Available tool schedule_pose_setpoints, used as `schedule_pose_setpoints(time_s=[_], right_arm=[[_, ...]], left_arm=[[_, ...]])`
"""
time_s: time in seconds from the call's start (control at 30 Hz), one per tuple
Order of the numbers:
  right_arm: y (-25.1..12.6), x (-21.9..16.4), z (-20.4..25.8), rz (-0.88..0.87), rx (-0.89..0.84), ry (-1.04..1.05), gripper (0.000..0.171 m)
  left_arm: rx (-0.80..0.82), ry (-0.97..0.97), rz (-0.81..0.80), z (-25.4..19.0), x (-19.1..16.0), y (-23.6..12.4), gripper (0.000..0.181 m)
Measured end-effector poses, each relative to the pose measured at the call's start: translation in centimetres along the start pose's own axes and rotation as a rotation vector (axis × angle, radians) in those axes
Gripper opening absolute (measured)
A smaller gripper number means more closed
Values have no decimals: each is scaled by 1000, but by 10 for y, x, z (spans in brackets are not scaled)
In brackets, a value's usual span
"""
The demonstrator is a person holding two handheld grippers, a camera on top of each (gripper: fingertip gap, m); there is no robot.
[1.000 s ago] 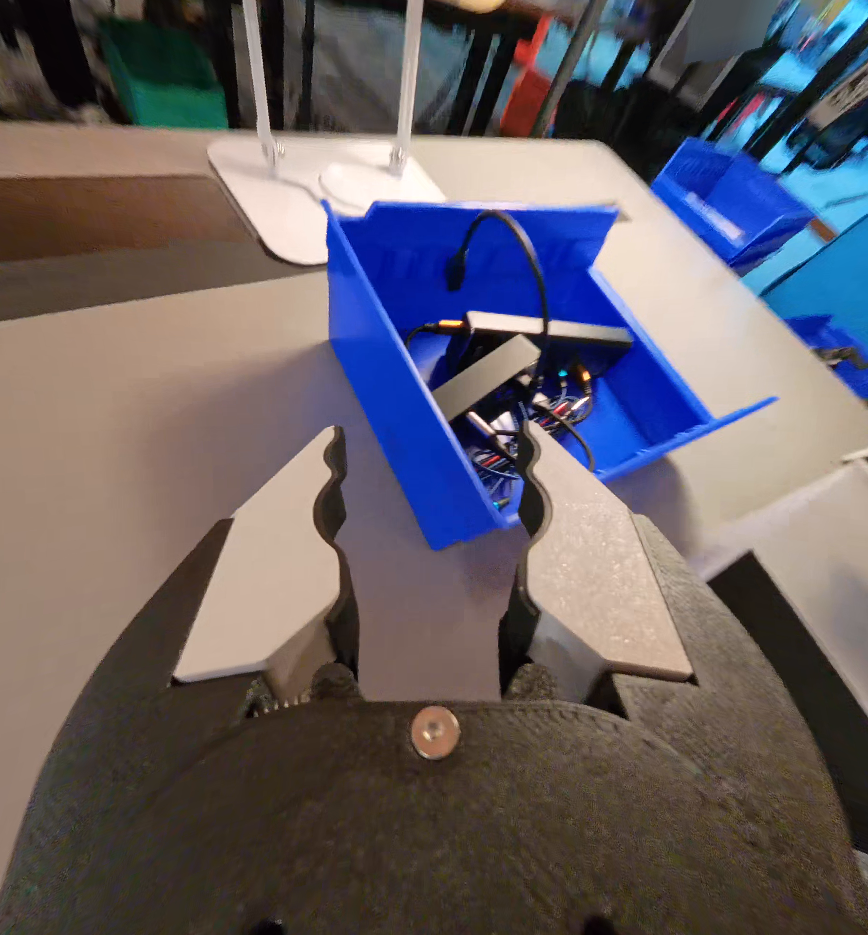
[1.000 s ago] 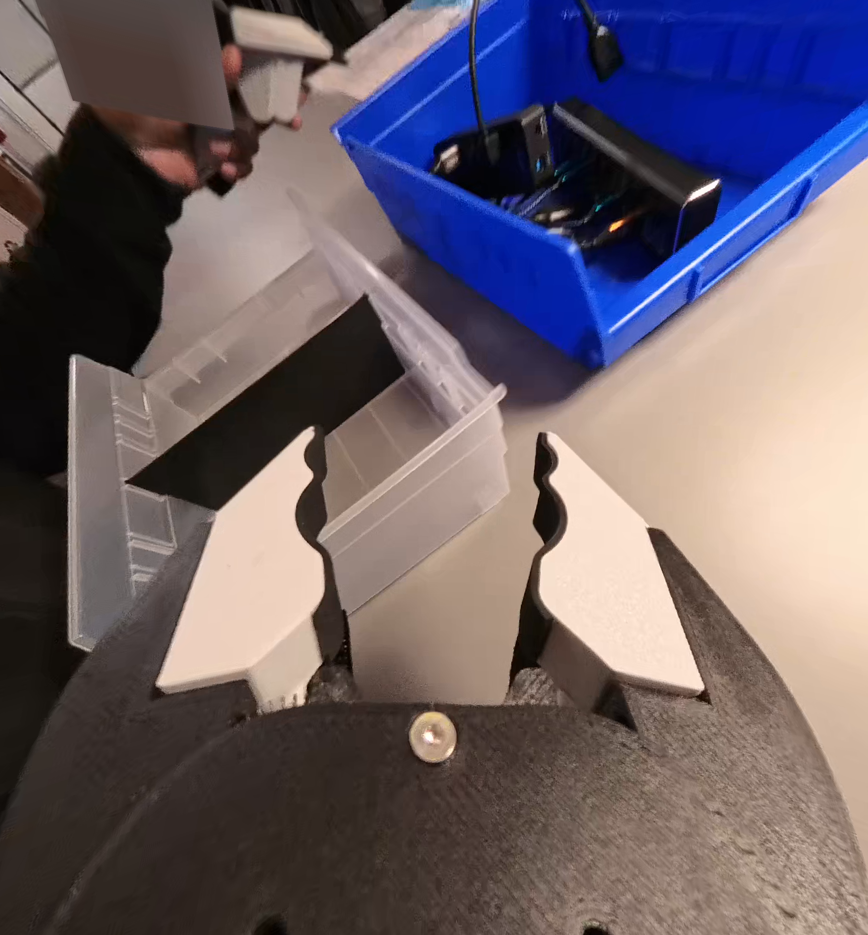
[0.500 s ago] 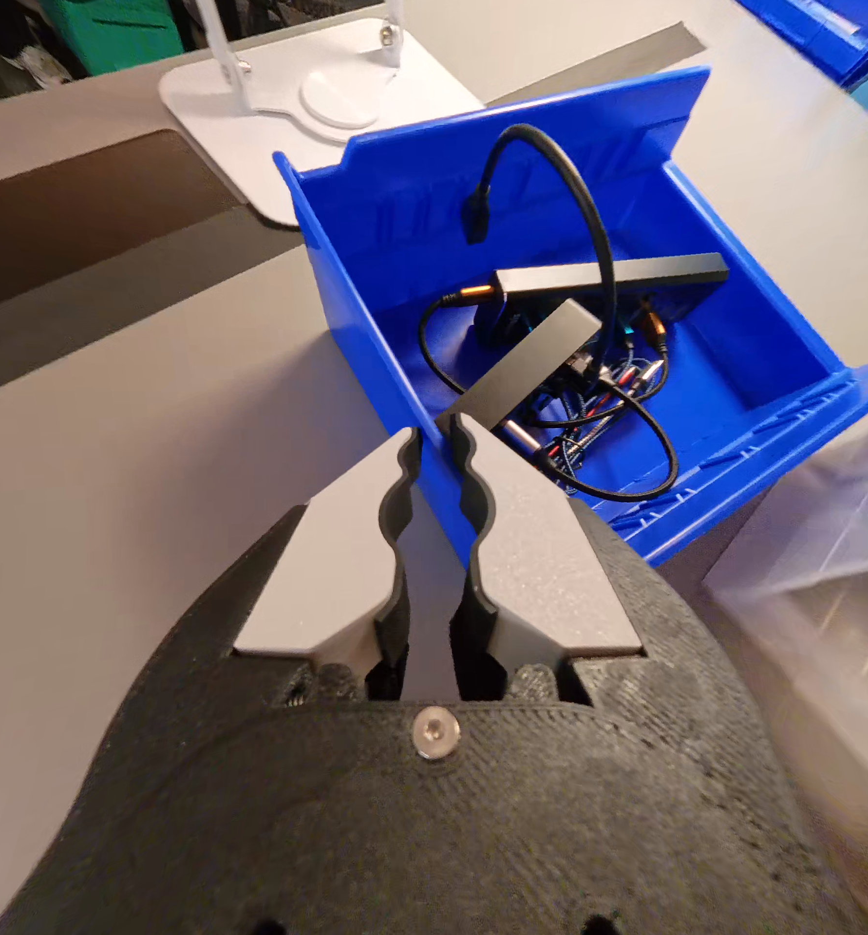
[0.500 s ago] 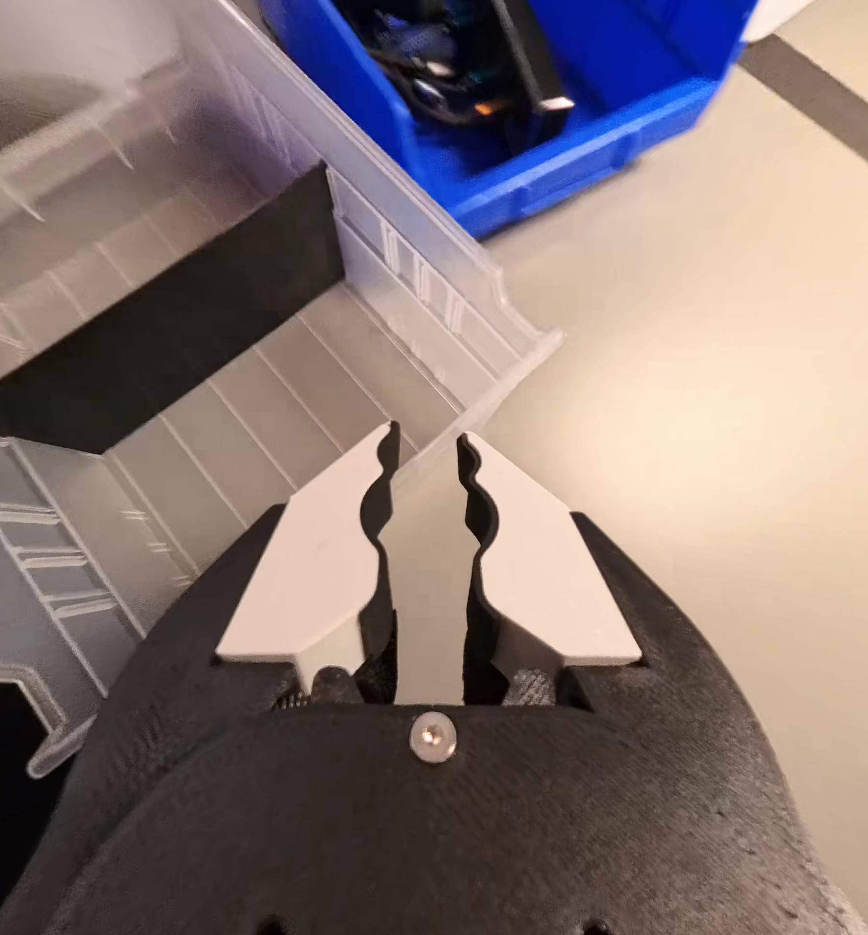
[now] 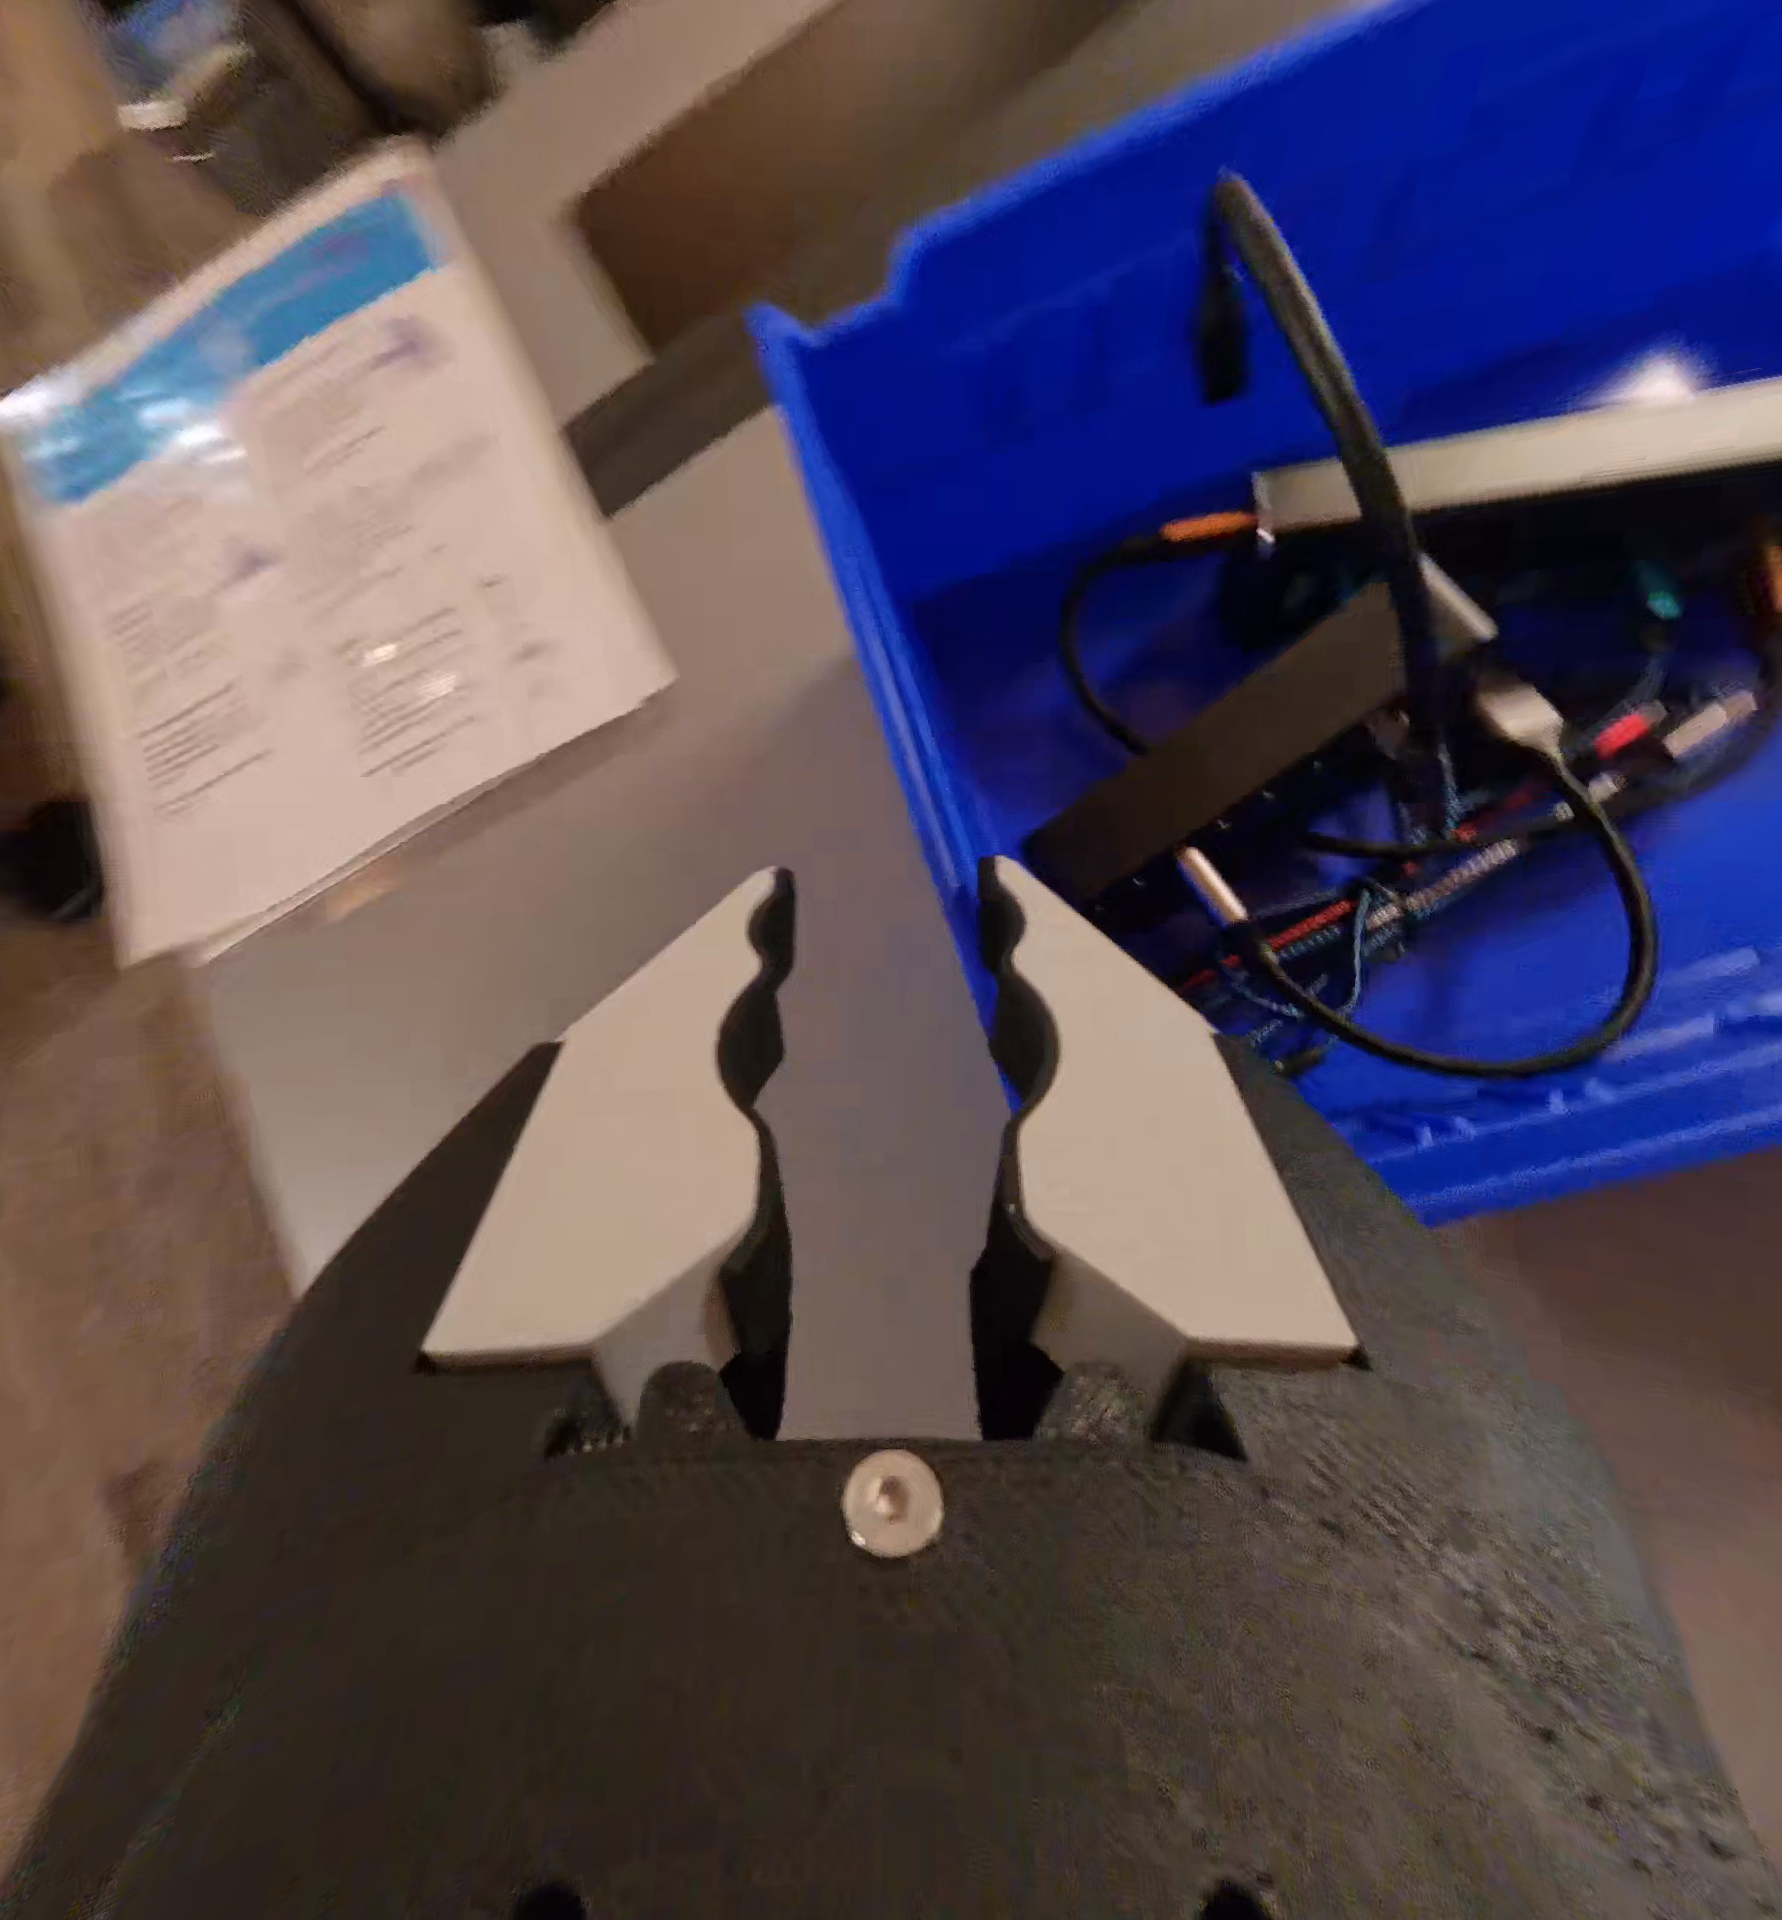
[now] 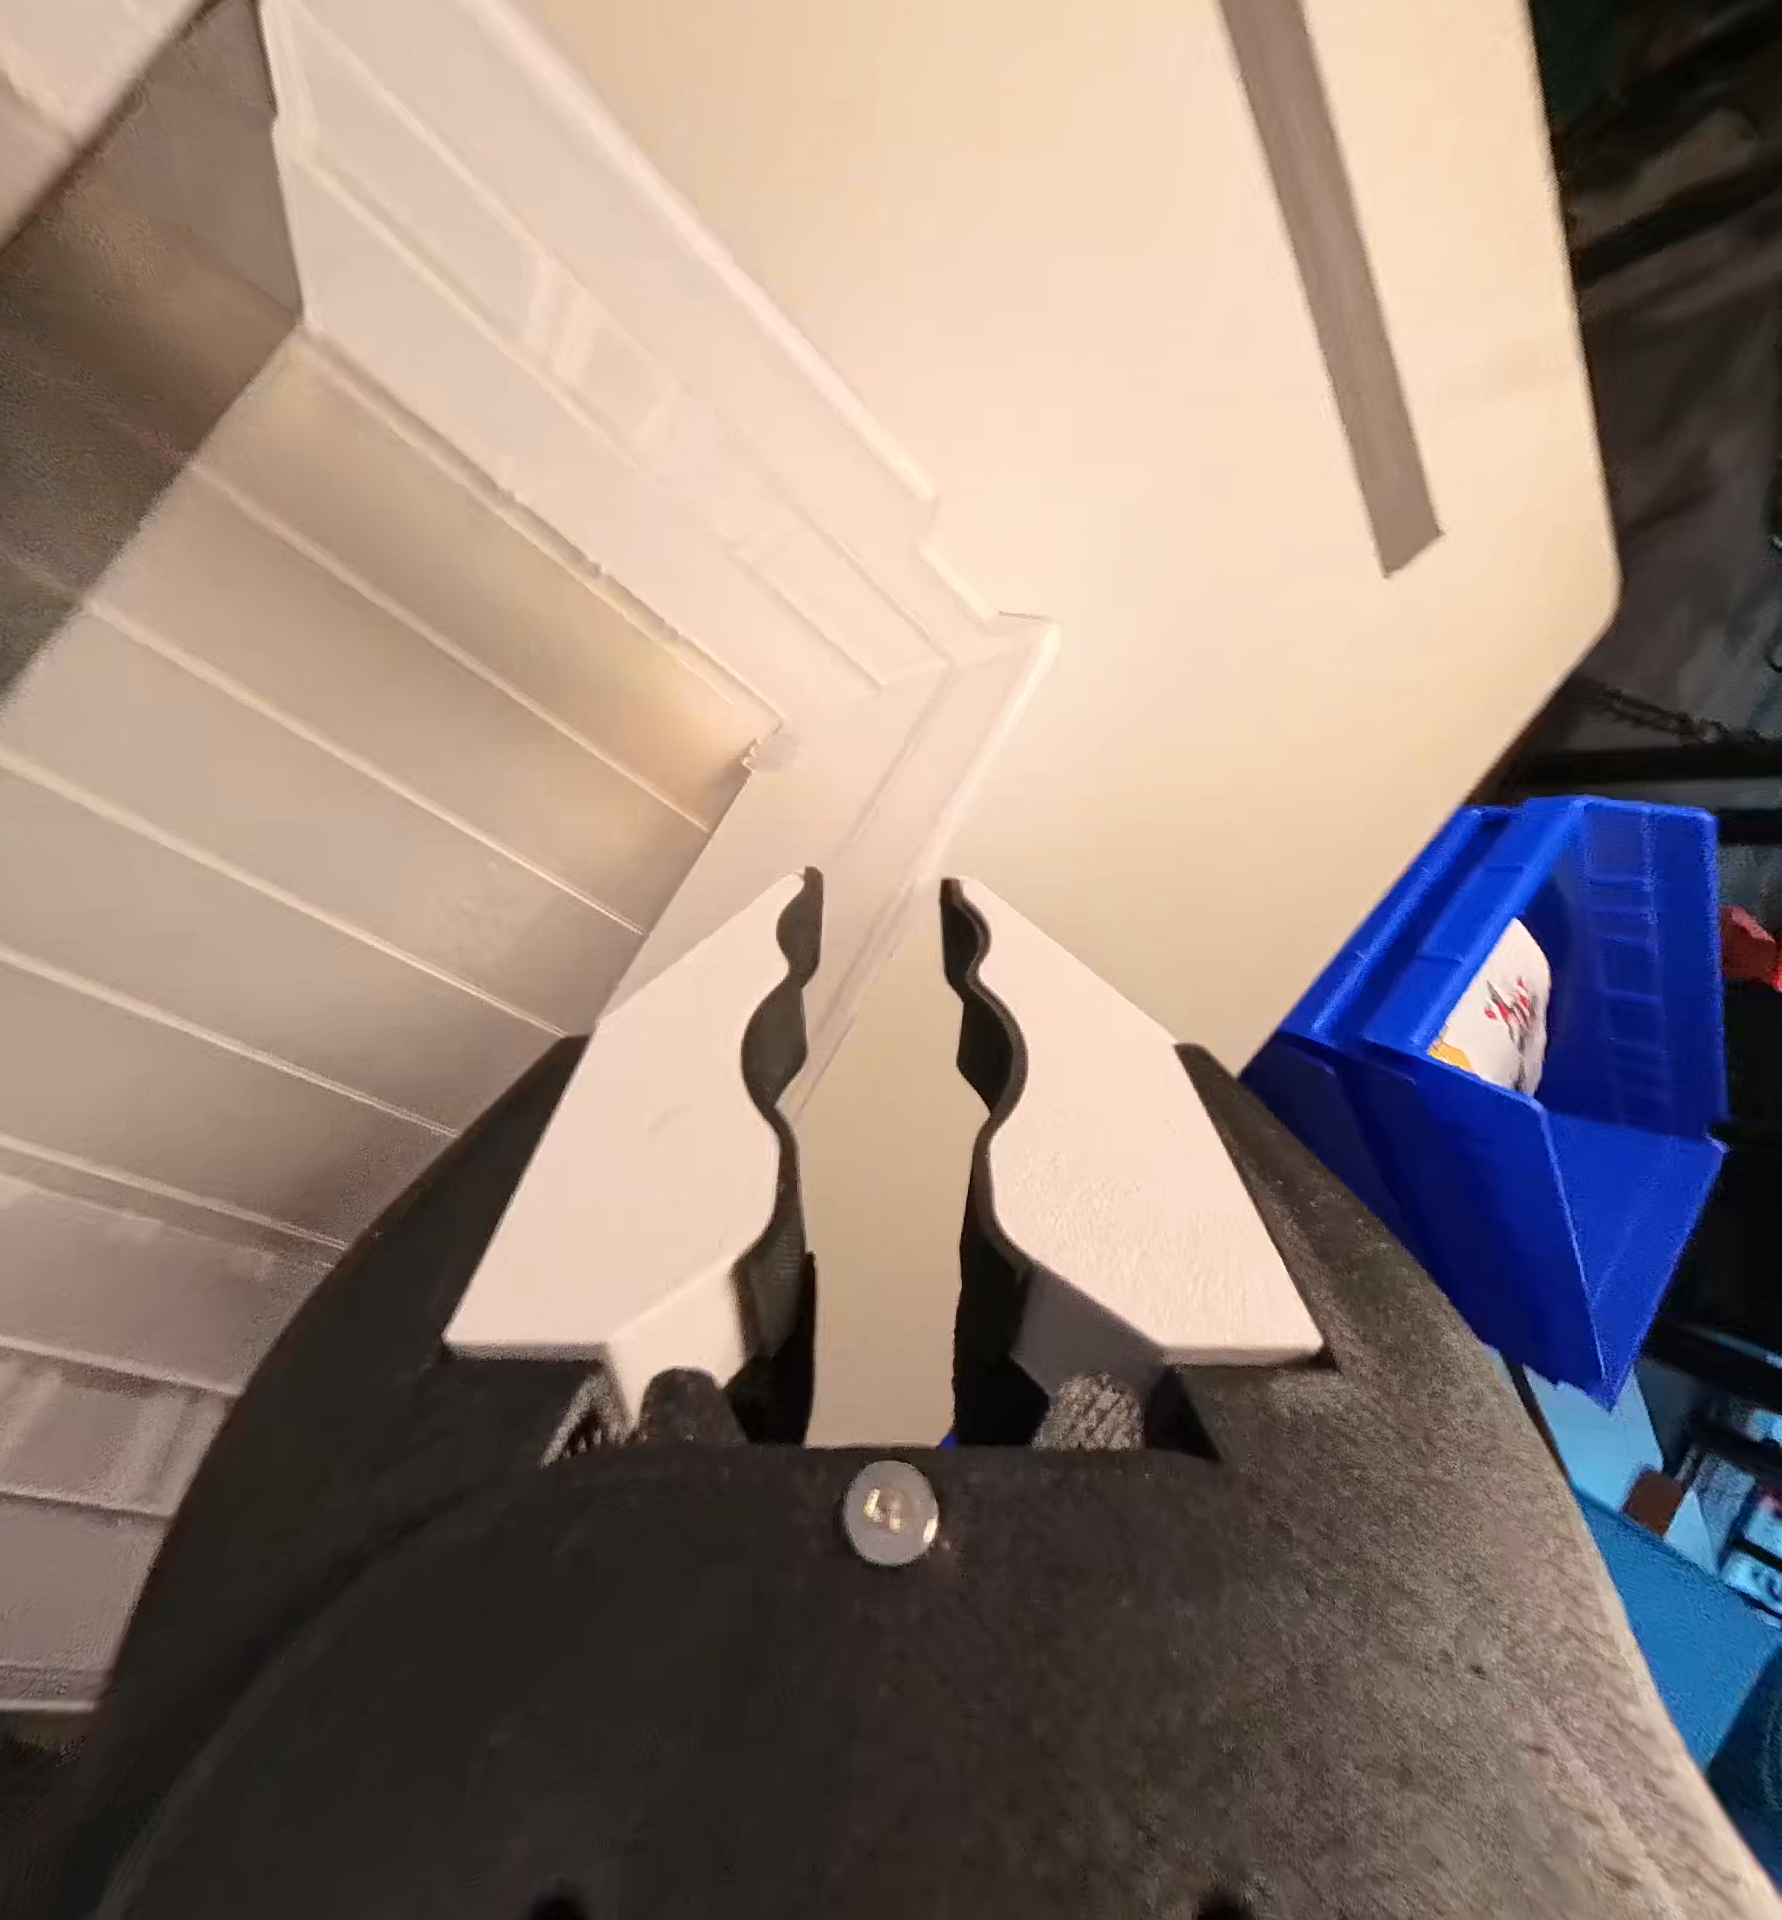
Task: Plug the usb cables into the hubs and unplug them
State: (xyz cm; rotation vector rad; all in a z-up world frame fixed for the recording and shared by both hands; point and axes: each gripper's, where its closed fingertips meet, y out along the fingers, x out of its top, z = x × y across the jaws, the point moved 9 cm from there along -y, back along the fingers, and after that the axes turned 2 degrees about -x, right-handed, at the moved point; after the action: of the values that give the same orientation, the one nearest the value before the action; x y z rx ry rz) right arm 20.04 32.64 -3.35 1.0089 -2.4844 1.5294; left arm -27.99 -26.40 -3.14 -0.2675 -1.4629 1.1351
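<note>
A: Blue plastic bin (image 5: 866, 582) is seen at right in the left wrist view, on the grey table (image 5: 783, 748). Two dark hubs (image 5: 1230, 758) and a tangle of usb cables (image 5: 1489, 935) are held inside it. A laminated sheet (image 5: 326, 540) is seen at left, blurred.

B: Left gripper (image 5: 885, 894)?

A: Jaws are parted by a moderate gap; nothing is held. It is positioned just outside the bin's near wall.

B: Handling?

A: Judgement only. Hubs are expected to be light, stiff and smooth, so they are likely to slide under insertion force. The long flat sides should be pinched. Cables are limp, so the rigid plug shell should be gripped, not the cord. Snagging in the tangle is likely.

B: Right wrist view?

A: Clear plastic tray (image 6: 347, 831) is seen at left, with a corner just ahead of the fingertips. Right gripper (image 6: 876, 883) is narrowly open; nothing is held. Whether the tray rim is touched cannot be told. A second blue bin (image 6: 1489, 1195) is seen at far right, beyond the table edge, with a white item inside. No hubs or cables are visible in this view.
</note>
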Motion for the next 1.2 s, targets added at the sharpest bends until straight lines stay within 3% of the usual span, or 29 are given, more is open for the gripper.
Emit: schedule_pose_setpoints(time_s=[0.03,0.13,0.23,0.37,0.43,0.5,0.6,0.63,0.73,0.87,1.07,1.13,1.2], right_arm=[[-5,1,-3,-17,-20,30,26],[-26,14,-2,-118,-31,132,29],[-41,51,30,-295,188,202,32],[-32,106,101,-326,513,121,43],[-21,126,135,-282,591,67,52],[-9,138,159,-221,609,23,59],[13,143,179,-127,569,-35,62],[19,142,184,-102,558,-65,61],[20,139,191,-115,598,-90,43],[14,123,186,-105,588,-164,42],[0,74,164,2,530,-254,35],[-5,56,153,49,448,-237,40],[-13,48,143,20,376,-124,45]], left_arm=[[74,-32,-19,5,-1,-14,48],[111,-65,-154,-17,14,-55,57],[-135,17,-222,-89,45,-64,57],[-352,226,23,-183,67,-18,60],[-417,293,134,-216,72,12,61],[-381,342,237,-233,74,41,59],[-248,400,379,-238,72,72,52],[-226,424,413,-238,69,77,42],[-226,474,428,-239,63,74,42],[-275,535,477,-235,38,53,39],[-293,548,641,-207,-28,4,32],[-228,506,621,-196,-44,-14,39],[-208,411,491,-194,-48,-33,48]])
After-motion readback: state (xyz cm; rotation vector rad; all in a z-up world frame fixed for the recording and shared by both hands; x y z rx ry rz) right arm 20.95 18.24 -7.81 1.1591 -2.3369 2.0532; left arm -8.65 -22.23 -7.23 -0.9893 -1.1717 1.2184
